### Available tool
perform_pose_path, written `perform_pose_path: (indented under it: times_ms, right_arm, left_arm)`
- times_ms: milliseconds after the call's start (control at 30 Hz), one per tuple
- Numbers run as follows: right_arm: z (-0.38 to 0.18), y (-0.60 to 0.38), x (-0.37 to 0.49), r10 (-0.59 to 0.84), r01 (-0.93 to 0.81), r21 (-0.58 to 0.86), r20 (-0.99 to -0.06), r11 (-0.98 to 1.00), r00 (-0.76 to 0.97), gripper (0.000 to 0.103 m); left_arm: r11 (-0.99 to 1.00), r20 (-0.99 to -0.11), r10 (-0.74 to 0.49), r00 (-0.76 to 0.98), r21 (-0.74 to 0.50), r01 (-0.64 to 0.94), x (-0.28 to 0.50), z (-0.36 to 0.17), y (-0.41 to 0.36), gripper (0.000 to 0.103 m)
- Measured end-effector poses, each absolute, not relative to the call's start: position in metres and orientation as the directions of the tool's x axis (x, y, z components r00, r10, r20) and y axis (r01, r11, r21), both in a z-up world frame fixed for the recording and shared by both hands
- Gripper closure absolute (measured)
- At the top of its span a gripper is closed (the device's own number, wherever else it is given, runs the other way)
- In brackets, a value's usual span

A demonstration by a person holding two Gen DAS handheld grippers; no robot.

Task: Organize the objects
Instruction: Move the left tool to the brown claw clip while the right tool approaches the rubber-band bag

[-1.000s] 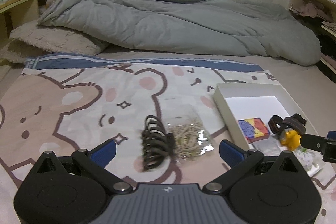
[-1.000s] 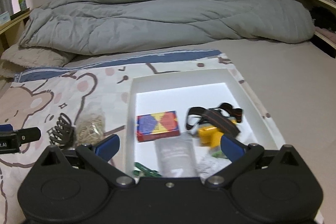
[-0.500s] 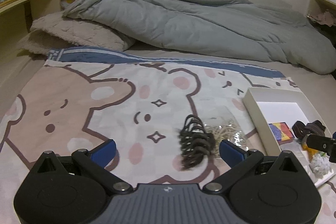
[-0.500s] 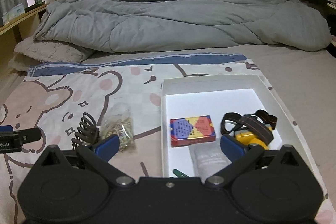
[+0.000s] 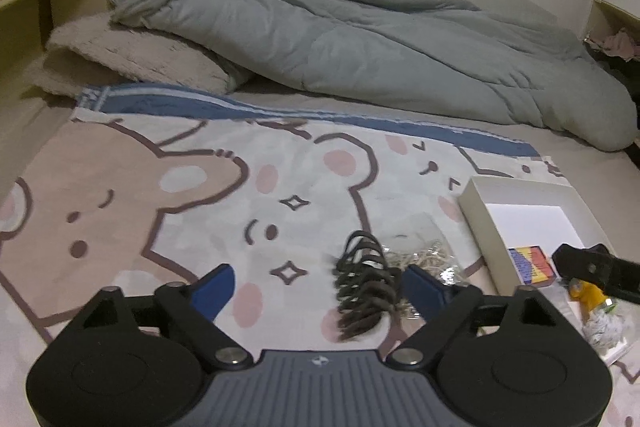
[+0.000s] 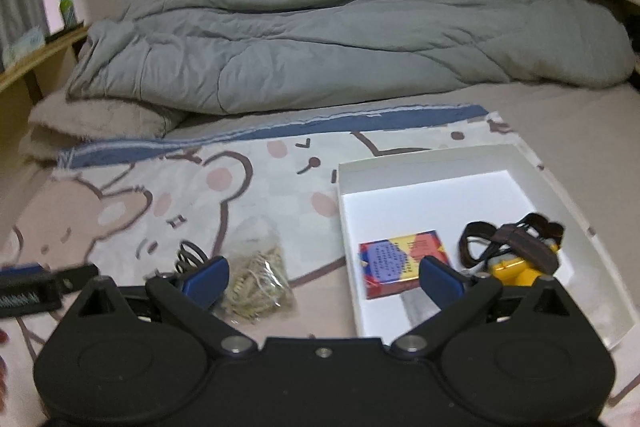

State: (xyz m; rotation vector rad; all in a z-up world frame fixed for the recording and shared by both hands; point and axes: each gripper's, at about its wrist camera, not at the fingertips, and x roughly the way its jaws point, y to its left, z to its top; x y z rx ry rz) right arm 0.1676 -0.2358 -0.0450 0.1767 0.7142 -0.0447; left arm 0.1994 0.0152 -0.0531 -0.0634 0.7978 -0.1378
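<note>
Lying lengthwise away from us, the ribbed dark hair claw (image 5: 366,285) sits between our left gripper's (image 5: 318,287) parted, just-narrowing jaws; our right gripper (image 6: 322,277) likewise gapes, holding nothing

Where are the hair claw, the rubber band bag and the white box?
hair claw (image 5: 366,285), left wrist view, middle of its teeth
rubber band bag (image 6: 258,277), right wrist view, centre of the bag
white box (image 6: 420,173), right wrist view, far wall
</note>
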Motion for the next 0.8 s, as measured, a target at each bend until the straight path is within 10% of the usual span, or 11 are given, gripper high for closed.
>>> perform_pose_path:
  times_ms: [267,533,800]
  right_arm:
    - [-0.06,-0.238,0.187,0.058,0.159,0.248,-0.686,0.956,0.725,0.018]
    - [-0.074,-0.239,0.207,0.107,0.109,0.259,-0.695,0.96,0.711,0.056]
    - [-0.089,-0.234,0.226,0.147,0.062,0.26,-0.71,0.964,0.689,0.059]
  left_arm:
    - [0.992,-0.754,-0.128,0.644,-0.084,0.099,0.222,-0.072,-0.003,0.013]
    - [0.992,-0.797,-0.123,0.592,-0.111,0.057,0.251,-0.098,-0.01,0.013]
    - [0.992,-0.833,-0.118,0.541,-0.073,0.104,0.262,-0.119,-0.023,0.013]
